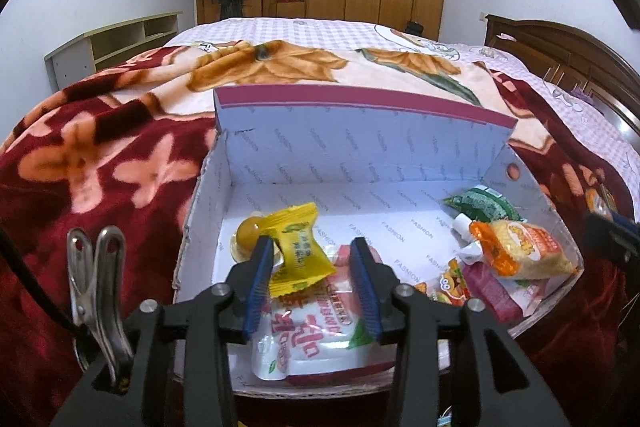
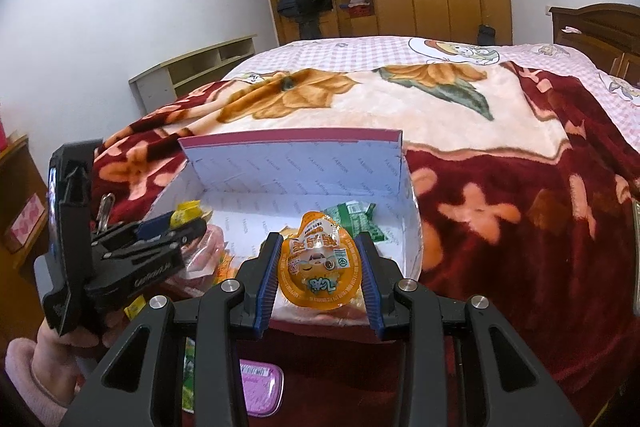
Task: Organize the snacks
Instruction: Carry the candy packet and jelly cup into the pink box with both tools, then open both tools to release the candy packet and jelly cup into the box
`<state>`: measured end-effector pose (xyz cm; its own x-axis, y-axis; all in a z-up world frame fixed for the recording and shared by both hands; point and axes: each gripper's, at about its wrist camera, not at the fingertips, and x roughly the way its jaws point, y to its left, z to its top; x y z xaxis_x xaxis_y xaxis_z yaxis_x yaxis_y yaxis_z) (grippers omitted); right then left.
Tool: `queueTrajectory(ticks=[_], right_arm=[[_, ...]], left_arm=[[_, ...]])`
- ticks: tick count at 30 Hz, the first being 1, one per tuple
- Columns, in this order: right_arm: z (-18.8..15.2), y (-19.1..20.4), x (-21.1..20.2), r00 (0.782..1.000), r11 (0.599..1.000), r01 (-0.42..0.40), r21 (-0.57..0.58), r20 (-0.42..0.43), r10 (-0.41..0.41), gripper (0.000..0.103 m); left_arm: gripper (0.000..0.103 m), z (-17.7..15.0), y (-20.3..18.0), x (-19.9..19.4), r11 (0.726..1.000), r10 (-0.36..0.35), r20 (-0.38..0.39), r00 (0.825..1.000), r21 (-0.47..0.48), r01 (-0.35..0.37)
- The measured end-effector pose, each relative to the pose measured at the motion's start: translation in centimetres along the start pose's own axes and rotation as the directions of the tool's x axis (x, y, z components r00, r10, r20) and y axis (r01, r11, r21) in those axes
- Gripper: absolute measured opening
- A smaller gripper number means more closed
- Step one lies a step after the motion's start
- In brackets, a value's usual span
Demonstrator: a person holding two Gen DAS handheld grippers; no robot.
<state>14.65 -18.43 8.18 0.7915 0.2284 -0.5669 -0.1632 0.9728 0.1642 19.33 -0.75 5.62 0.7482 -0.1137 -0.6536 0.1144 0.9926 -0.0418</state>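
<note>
An open white cardboard box with a maroon rim lies on the bed. Inside are a pink-and-white pouch, a round yellow jelly, a green packet and an orange-topped snack bag. My left gripper hangs over the box's near left part. A yellow candy packet leans on its left finger, apart from the right finger, so the jaws are open. My right gripper is shut on an orange jelly cup above the box's near edge. The left gripper shows at the left.
A red floral blanket covers the bed around the box. In front of the box lie a purple lidded tin and a green packet. A hand in a pink sleeve holds the left gripper. A steel clip hangs on it.
</note>
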Motion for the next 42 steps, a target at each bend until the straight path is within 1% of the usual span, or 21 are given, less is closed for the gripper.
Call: queueTrajectory(ticks=[7, 14, 20, 27, 29, 31, 33, 37, 42], right_arm=[[1.4, -0.6, 1.6, 0.999, 0.999, 0.037, -0.007, -0.002, -0.037, 0.038], [2.1, -1.6, 4.7, 0.997, 0.997, 0.072, 0.004, -0.04, -0.072, 0.038], [2.0, -2.2, 6.3, 0.996, 0.997, 0.07, 0.016, -0.064, -0.069, 0.038], [1.6, -2.5, 7.1, 0.996, 0.999, 0.044, 0.029, -0.084, -0.041, 0.038], [1.6, -2.3, 7.1, 0.996, 0.999, 0.032, 0.028, -0.082, -0.03, 0.043], [1.7, -2.1, 6.9, 0.997, 0.999, 0.032, 0.018, -0.067, -0.031, 0.058], [1.8, -1.6, 6.5, 0.998, 0.999, 0.047, 0.002, -0.052, -0.047, 0.068], [2.0, -1.1, 5.5, 0.999, 0.999, 0.036, -0.009, -0.036, -0.036, 0.069], [2.2, -0.7, 4.1, 1.0, 1.0, 0.015, 0.005, -0.023, -0.015, 0.069]], left_arm=[[0.051, -0.1, 0.3, 0.0, 1.0, -0.003, -0.005, 1.0, -0.02, 0.002], [0.052, -0.3, 0.2, -0.1, 1.0, -0.001, -0.002, 1.0, -0.012, 0.001], [0.055, -0.3, 0.2, 0.0, 1.0, 0.003, -0.004, 1.0, -0.019, -0.003], [0.06, -0.3, 0.3, 0.1, 1.0, 0.012, -0.003, 1.0, -0.026, -0.012], [0.062, -0.3, 0.4, 0.1, 0.999, 0.017, -0.003, 1.0, -0.03, -0.017], [0.067, -0.4, 0.6, 0.1, 0.999, 0.02, -0.005, 1.0, -0.033, -0.02], [0.068, -0.4, 0.7, 0.1, 0.999, 0.023, -0.004, 1.0, -0.033, -0.023], [0.068, -0.3, 0.7, -0.3, 0.999, 0.031, 0.001, 1.0, -0.023, -0.031], [0.068, 0.1, 0.9, -1.7, 0.999, 0.032, 0.023, 0.999, -0.016, -0.031]])
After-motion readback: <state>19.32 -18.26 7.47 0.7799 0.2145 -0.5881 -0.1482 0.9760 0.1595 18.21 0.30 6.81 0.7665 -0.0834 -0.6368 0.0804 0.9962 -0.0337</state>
